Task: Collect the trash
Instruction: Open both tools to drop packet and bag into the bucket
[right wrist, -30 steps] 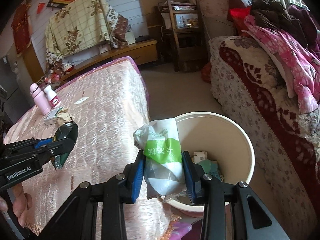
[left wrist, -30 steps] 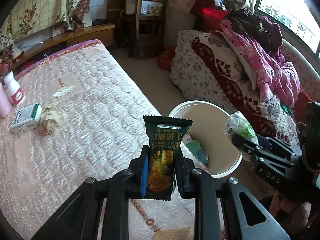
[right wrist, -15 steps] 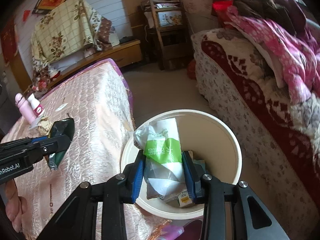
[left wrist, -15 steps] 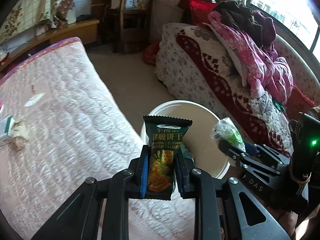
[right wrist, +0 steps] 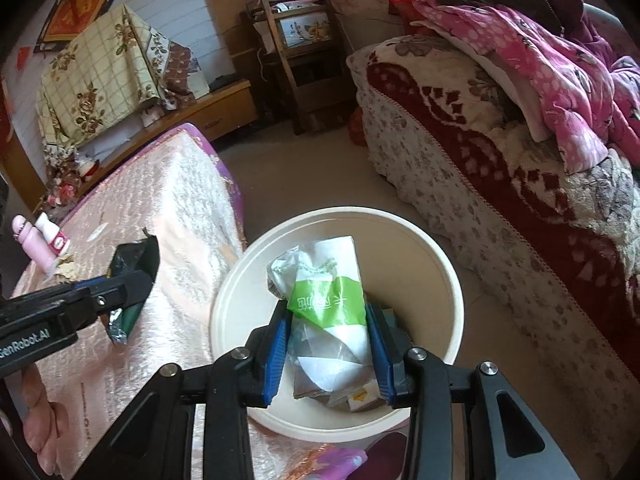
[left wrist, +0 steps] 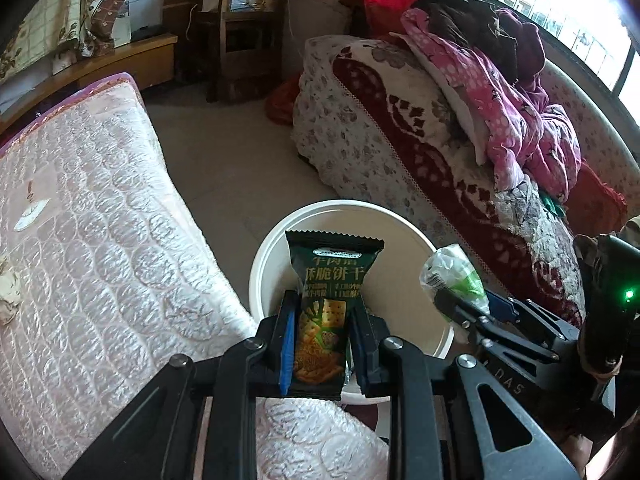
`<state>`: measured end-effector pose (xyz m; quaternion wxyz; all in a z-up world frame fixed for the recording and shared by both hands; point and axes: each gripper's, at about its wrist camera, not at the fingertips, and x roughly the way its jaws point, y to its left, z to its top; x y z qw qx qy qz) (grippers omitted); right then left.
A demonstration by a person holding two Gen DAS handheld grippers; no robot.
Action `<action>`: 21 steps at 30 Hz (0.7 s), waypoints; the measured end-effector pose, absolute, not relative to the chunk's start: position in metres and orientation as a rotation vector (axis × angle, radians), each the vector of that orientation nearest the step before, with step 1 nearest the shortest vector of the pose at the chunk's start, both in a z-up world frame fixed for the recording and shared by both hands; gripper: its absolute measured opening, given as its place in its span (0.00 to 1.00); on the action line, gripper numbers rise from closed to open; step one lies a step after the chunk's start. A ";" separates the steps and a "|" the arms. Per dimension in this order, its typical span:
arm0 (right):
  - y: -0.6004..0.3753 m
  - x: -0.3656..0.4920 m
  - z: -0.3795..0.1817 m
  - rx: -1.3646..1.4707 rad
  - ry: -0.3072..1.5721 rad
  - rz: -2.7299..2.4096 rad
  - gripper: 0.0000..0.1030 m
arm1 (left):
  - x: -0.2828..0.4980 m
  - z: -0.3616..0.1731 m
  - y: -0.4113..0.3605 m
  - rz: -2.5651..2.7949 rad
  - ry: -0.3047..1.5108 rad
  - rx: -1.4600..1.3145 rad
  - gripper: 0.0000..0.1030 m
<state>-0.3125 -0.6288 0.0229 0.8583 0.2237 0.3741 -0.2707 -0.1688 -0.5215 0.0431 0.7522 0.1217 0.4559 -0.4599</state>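
My left gripper (left wrist: 322, 344) is shut on a dark green cracker packet (left wrist: 326, 304), held upright at the near rim of the cream trash bucket (left wrist: 264, 264). My right gripper (right wrist: 328, 344) is shut on a crumpled white and green plastic wrapper (right wrist: 326, 300), held directly above the bucket (right wrist: 448, 280), which has several scraps inside. The right gripper also shows in the left wrist view (left wrist: 456, 304) over the bucket's right rim. The left gripper shows in the right wrist view (right wrist: 132, 284) over the bed edge.
A pink quilted bed (left wrist: 88, 240) lies left of the bucket with a crumpled tissue (left wrist: 10, 292), a paper scrap (left wrist: 32, 212) and pink bottles (right wrist: 38, 240). A sofa piled with blankets (left wrist: 460, 128) stands to the right. Bare floor (left wrist: 240, 152) runs between.
Both grippers have moved toward the bucket with their trash. The right gripper's wrapper now hangs over the bucket's inside and the left's packet has come to its near rim.
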 end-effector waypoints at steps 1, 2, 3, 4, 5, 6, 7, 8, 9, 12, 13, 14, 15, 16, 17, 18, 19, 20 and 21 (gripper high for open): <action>-0.629 -0.312 0.022 0.471 0.787 -0.576 0.54 | -0.169 0.042 -0.523 -1.010 0.997 0.264 0.27; -0.630 -0.312 0.022 0.473 0.788 -0.589 0.61 | -0.168 0.041 -0.524 -1.011 1.000 0.263 0.29; -0.632 -0.313 0.022 0.474 0.787 -0.608 0.62 | -0.168 0.040 -0.524 -1.010 1.006 0.261 0.30; -0.634 -0.314 0.022 0.473 0.788 -0.624 0.62 | -0.167 0.038 -0.525 -1.008 1.013 0.259 0.34; -0.636 -0.314 0.022 0.475 0.789 -0.634 0.67 | -0.167 0.037 -0.524 -1.005 1.018 0.257 0.41; -0.638 -0.316 0.021 0.487 0.787 -0.640 0.68 | -0.166 0.036 -0.523 -1.000 1.021 0.253 0.43; -0.640 -0.318 0.021 0.500 0.782 -0.640 0.68 | -0.166 0.035 -0.522 -0.998 1.020 0.245 0.46; -0.640 -0.319 0.021 0.508 0.780 -0.639 0.68 | -0.165 0.035 -0.520 -0.999 1.018 0.242 0.47; -0.641 -0.320 0.021 0.508 0.779 -0.639 0.68 | -0.166 0.035 -0.517 -0.998 1.013 0.246 0.48; -0.640 -0.321 0.023 0.509 0.772 -0.638 0.68 | -0.167 0.037 -0.515 -0.995 1.007 0.256 0.48; -0.639 -0.321 0.023 0.513 0.770 -0.637 0.68 | -0.167 0.037 -0.514 -0.995 1.006 0.257 0.48; -0.639 -0.320 0.023 0.515 0.769 -0.637 0.68 | -0.167 0.039 -0.513 -0.995 1.004 0.256 0.48; -0.639 -0.320 0.023 0.512 0.768 -0.637 0.68 | -0.168 0.040 -0.511 -0.995 1.001 0.256 0.48; -0.638 -0.320 0.024 0.508 0.768 -0.636 0.68 | -0.168 0.041 -0.510 -0.994 0.997 0.256 0.48; -0.637 -0.320 0.024 0.504 0.769 -0.633 0.68 | -0.168 0.043 -0.508 -0.991 0.990 0.259 0.48; -0.635 -0.319 0.024 0.498 0.770 -0.630 0.68 | -0.168 0.044 -0.507 -0.989 0.985 0.261 0.49; -0.635 -0.318 0.024 0.494 0.771 -0.628 0.68 | -0.168 0.046 -0.505 -0.985 0.977 0.267 0.49; -0.633 -0.317 0.024 0.487 0.772 -0.626 0.68 | -0.168 0.047 -0.503 -0.979 0.970 0.271 0.49; -0.633 -0.316 0.024 0.481 0.773 -0.625 0.68 | -0.168 0.048 -0.501 -0.973 0.961 0.275 0.49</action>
